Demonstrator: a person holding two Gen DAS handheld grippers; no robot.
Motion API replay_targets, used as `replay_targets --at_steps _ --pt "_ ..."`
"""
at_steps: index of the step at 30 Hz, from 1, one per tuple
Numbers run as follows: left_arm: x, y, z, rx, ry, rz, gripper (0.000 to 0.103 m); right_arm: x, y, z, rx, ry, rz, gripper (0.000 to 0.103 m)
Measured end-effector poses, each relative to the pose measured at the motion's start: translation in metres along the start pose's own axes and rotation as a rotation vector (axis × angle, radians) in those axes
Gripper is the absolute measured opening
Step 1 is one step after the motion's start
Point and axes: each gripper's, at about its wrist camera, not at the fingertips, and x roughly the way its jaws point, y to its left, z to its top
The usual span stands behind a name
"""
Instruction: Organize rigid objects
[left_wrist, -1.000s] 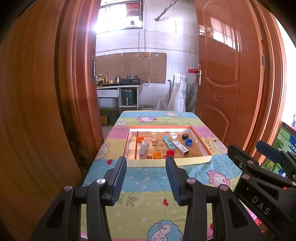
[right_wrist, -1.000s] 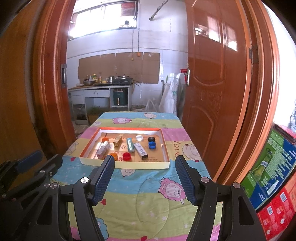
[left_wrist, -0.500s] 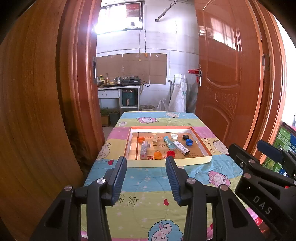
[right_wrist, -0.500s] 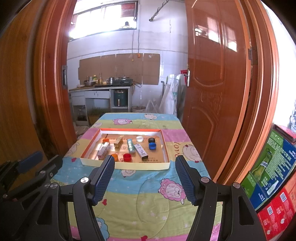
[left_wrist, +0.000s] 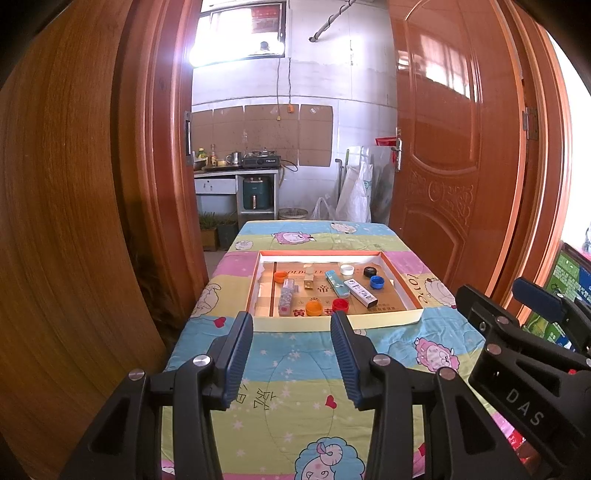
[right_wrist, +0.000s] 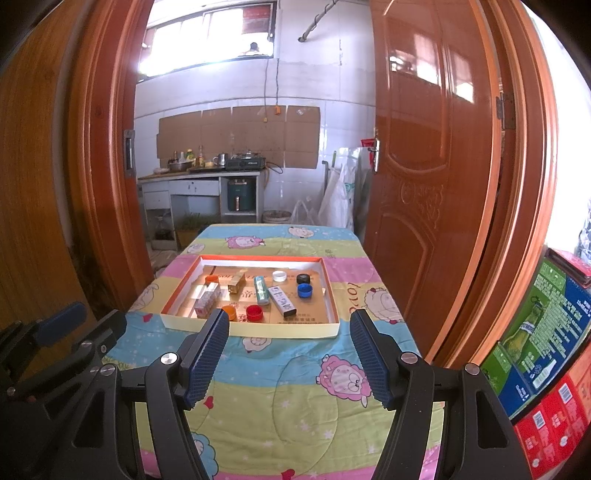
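A shallow cardboard tray (left_wrist: 384, 320) (right_wrist: 258, 329) lies on the table past both grippers. In it are several bottle caps: orange (left_wrist: 314, 307), red (left_wrist: 340, 305), blue (left_wrist: 377, 282), black (left_wrist: 369, 271), white (left_wrist: 347, 269). Small boxes lie among them, one white (left_wrist: 360, 292) (right_wrist: 281, 301), one teal (left_wrist: 336, 283), one clear (left_wrist: 286, 299). My left gripper (left_wrist: 291, 354) is open and empty, short of the tray's near wall. My right gripper (right_wrist: 290, 354) is open wider and empty, also short of the tray.
The table wears a cartoon sheep quilt (left_wrist: 295, 398). Wooden doors stand close on the left (left_wrist: 74, 221) and right (left_wrist: 461, 184). Printed cartons (right_wrist: 546, 332) are stacked at the right. A kitchen counter (right_wrist: 199, 177) is beyond the table.
Both grippers have stayed open and nearly still. The views have shifted only slightly; the tray sits in about the same place.
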Motion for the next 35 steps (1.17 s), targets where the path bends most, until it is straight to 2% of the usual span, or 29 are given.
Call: replay_targets --at_steps 22,35 --pt "-0.0016 0.0017 -0.0006 -0.004 0.009 -0.005 0.044 -0.0004 0.0000 -0.0004 0.000 0.002 0.004 0.070" --pt "-0.0065 0.0050 -0.0004 -0.019 -0.028 0.005 0.044 -0.0006 0.0008 -0.0004 0.002 0.006 0.004 0.070"
